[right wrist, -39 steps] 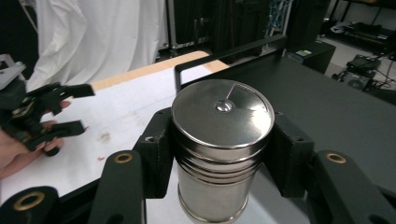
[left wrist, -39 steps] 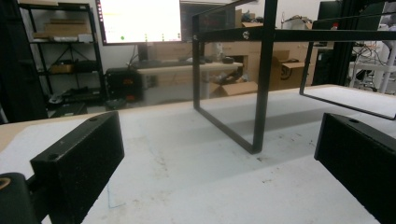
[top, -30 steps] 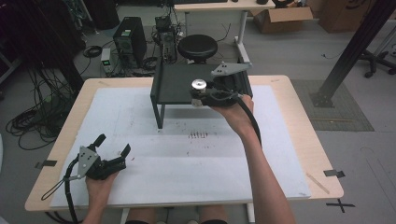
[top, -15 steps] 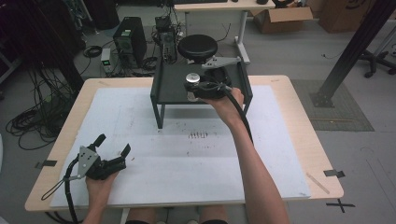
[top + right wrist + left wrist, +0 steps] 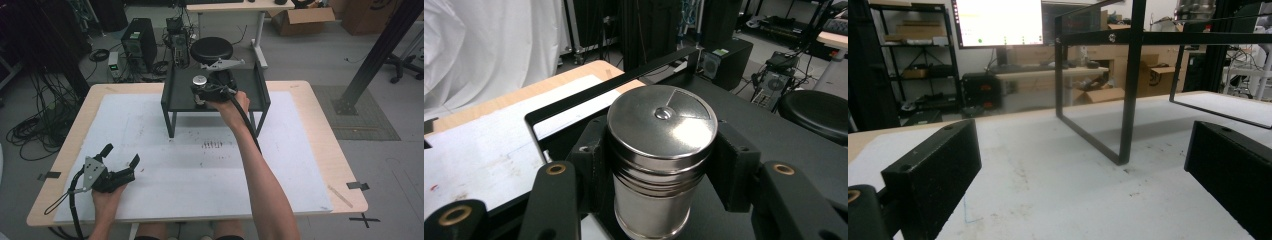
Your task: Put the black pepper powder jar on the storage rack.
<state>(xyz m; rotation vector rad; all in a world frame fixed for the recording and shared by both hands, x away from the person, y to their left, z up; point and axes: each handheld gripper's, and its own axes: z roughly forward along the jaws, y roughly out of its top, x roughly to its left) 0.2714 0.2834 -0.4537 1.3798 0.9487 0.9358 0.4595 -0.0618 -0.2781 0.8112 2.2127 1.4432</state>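
Currently the desk (image 5: 310,165) lies bare along its near edge, where your left gripper (image 5: 119,161) rests spread wide and empty. Your right gripper (image 5: 200,89) clamps a steel shaker (image 5: 661,160) above the black stand (image 5: 250,100). Lower it squarely; mind the raised side rails.

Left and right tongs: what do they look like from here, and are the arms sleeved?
Both the left tongs and right tongs are black with blocky jaws, a grey three-cornered plate and a trailing black cable. Brass-ringed screw holes mark the right. Both forearms are bare.
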